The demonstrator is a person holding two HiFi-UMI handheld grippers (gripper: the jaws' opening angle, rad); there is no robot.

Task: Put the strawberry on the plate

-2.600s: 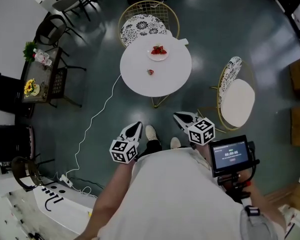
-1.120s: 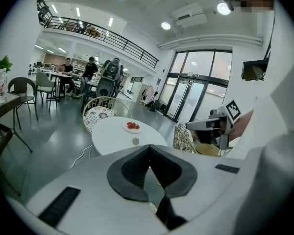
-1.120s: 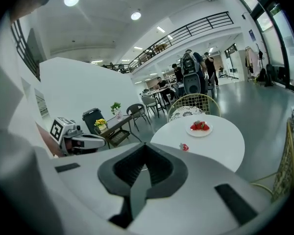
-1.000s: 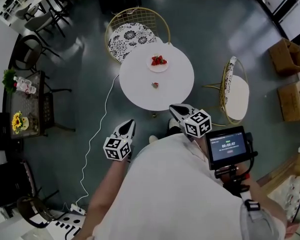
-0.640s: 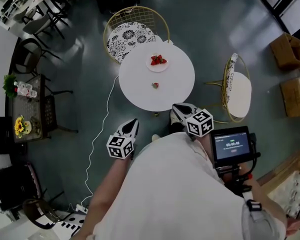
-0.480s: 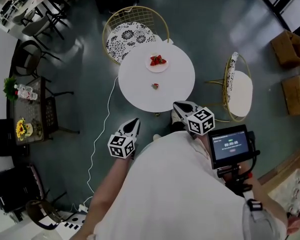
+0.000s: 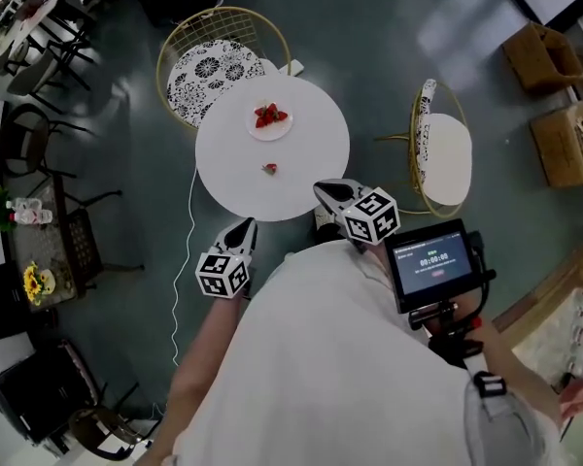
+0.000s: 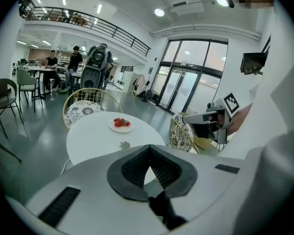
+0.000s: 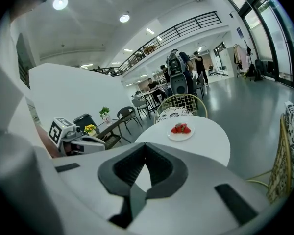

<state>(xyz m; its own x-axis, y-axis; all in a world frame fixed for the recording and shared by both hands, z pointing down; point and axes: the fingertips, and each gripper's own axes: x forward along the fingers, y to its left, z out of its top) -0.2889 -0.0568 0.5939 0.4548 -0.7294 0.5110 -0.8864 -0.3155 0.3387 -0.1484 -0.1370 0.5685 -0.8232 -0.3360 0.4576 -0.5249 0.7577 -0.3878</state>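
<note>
A lone strawberry [image 7: 269, 169] lies on the round white table [image 7: 311, 153], nearer to me than the white plate [image 7: 270, 119], which holds several strawberries. My left gripper [image 7: 245, 225] is shut and empty, just short of the table's near edge. My right gripper [image 7: 321, 188] is also shut and empty, its tips at the near right rim. In the left gripper view the plate [image 8: 121, 125] and lone strawberry [image 8: 124, 145] sit beyond the shut jaws. The right gripper view shows the plate [image 9: 181, 130]; the lone strawberry is hidden there.
A gold wire chair with a patterned cushion [image 7: 210, 64] stands behind the table, another chair [image 7: 439, 158] to its right. A white cable [image 7: 182, 260] runs over the floor at left. Cardboard boxes [image 7: 564, 139] stand far right. A small screen [image 7: 430, 260] hangs beside my right arm.
I have come closer to the table. Both grippers moved forward; the right one's tips now reach the table's near rim. Both stay shut and empty.
</note>
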